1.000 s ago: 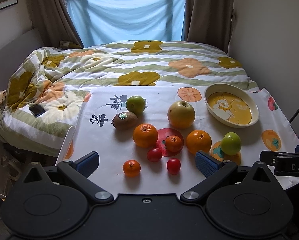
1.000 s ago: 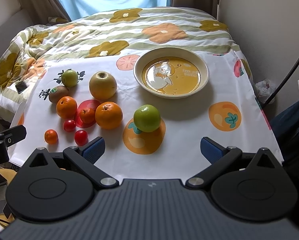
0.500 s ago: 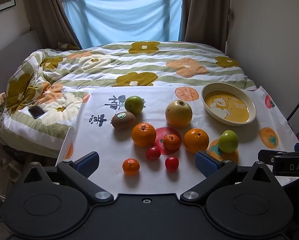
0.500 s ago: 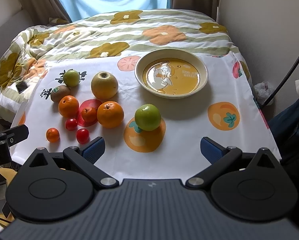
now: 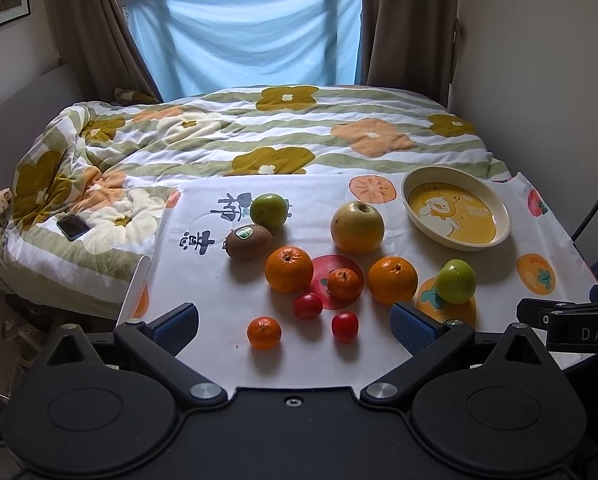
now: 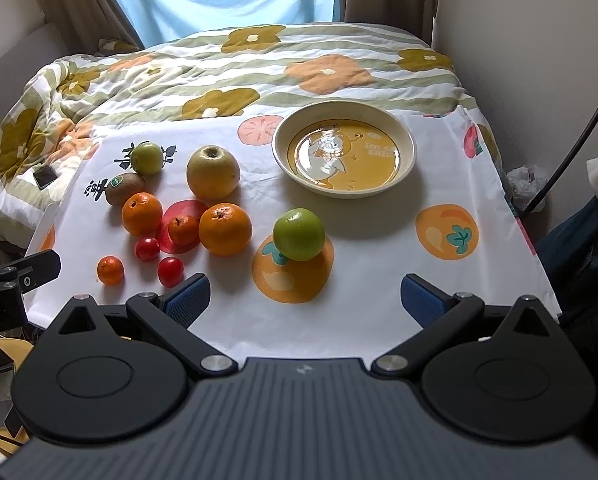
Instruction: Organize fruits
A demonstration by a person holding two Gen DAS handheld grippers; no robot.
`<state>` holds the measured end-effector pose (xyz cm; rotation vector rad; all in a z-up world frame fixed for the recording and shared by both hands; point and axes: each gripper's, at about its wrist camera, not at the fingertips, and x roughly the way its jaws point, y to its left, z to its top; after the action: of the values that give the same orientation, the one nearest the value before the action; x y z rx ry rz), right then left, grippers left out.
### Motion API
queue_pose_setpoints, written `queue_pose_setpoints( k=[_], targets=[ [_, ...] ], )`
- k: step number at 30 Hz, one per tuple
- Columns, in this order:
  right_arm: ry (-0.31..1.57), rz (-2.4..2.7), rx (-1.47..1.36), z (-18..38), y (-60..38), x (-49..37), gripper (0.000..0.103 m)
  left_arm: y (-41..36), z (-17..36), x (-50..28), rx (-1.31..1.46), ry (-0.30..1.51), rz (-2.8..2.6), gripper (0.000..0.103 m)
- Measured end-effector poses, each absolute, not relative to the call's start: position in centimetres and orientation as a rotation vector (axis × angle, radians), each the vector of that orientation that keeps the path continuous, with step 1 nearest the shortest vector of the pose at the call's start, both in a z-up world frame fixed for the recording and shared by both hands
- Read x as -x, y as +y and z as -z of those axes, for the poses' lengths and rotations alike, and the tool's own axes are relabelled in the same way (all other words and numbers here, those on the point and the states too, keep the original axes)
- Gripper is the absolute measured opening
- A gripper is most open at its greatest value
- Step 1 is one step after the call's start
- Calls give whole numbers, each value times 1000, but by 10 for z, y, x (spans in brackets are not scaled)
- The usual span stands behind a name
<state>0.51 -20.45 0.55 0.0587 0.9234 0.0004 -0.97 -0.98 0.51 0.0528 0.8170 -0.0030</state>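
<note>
From the left wrist, we see more window above the bed than a second ago; our left hand-held gripper (image 5: pixel 293 322) hangs released over the near small tangerine (image 5: pixel 264 333), while the kiwi (image 5: pixel 248 241) lies lengthwise left-right. From the right wrist, the fruits sit nearer; our right hand-held gripper (image 6: pixel 305 298) gapes before the green apple (image 6: pixel 298 233), the plate (image 6: pixel 407 148) beyond.

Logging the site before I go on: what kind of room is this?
Most likely a bedroom: a bed with a flowered quilt, a curtained window, and a fruit-print cloth spread as a work surface.
</note>
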Motion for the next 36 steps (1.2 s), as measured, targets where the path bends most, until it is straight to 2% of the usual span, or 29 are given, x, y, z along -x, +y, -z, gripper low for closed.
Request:
queue_pose_setpoints(
  k=[28,36],
  targets=[
    [935,17,-48,-7,-202,-7,103,0,-11,10,-38,801,22,103],
    [875,42,-40,-9,-200,-9,103,1,-4,0,-68,784,103,103]
  ],
)
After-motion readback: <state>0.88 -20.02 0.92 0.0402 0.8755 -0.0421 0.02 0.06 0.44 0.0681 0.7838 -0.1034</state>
